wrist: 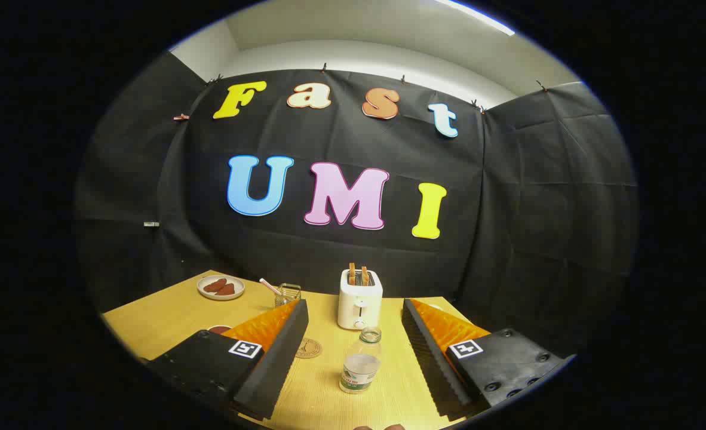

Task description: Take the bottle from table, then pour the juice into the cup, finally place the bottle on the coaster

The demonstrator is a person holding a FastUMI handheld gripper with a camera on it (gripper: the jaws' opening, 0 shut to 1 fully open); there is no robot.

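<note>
Booth: black cloth wall [508,197], creased, clipped along its top edge. White wall [353,57] and ceiling above, light strip [475,15] overhead. Wooden table [168,316], light grain.

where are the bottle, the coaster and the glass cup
bottle [361,365]: gripper view, on its clear body, between the open jaws.
coaster [310,348]: gripper view, on its round brown face beside the left finger.
glass cup [289,294]: gripper view, on its wall, beyond the left finger.
</note>
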